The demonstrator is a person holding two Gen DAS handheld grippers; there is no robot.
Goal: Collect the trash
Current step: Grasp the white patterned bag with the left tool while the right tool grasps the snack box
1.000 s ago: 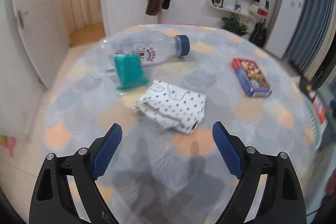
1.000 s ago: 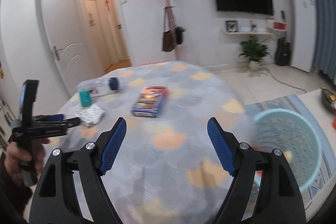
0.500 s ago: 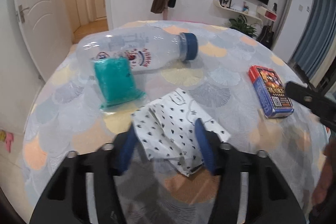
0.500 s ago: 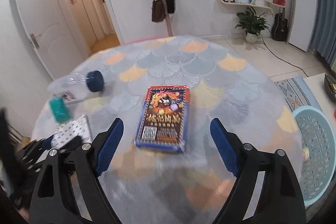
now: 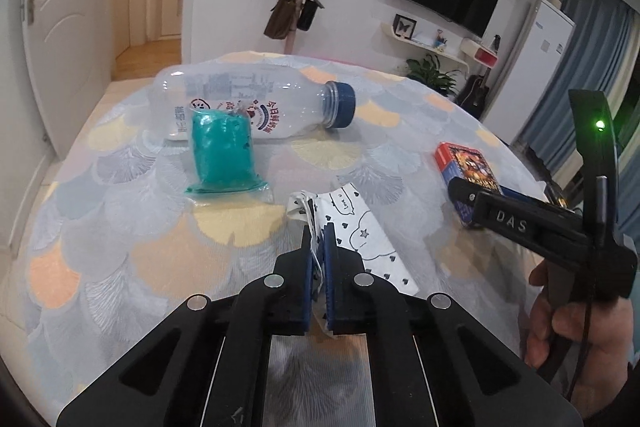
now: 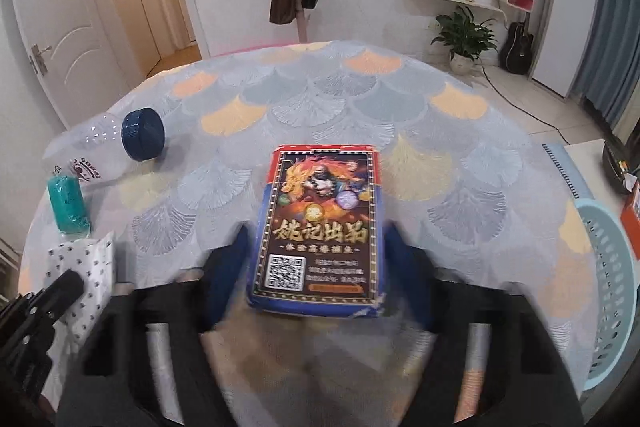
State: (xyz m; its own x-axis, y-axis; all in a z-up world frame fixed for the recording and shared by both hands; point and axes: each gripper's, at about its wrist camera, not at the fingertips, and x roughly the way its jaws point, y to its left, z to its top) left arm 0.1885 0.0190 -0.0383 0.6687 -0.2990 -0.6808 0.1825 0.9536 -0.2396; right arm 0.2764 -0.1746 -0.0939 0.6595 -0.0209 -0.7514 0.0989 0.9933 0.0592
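Nearest in the left wrist view, the left gripper point(image 5: 319, 247) has its blue pads pressed together on the near edge of a white paper wrapper printed with small black hearts and stars point(image 5: 360, 235), which lies on the round counter covered in a grey, yellow and orange fan-pattern cloth point(image 5: 120, 227). In the right wrist view, the right gripper point(image 6: 316, 259) is blurred, its jaws closing with the near end of a red-and-blue printed card box point(image 6: 320, 223) between them; whether the pads touch it I cannot tell. Farther on lie a teal-filled clear plastic pouch point(image 5: 222, 155) and, just behind it, a clear plastic bottle with a blue cap point(image 5: 248, 103) on its side. A light blue plastic basket point(image 6: 612, 287) stands off the counter's right edge.
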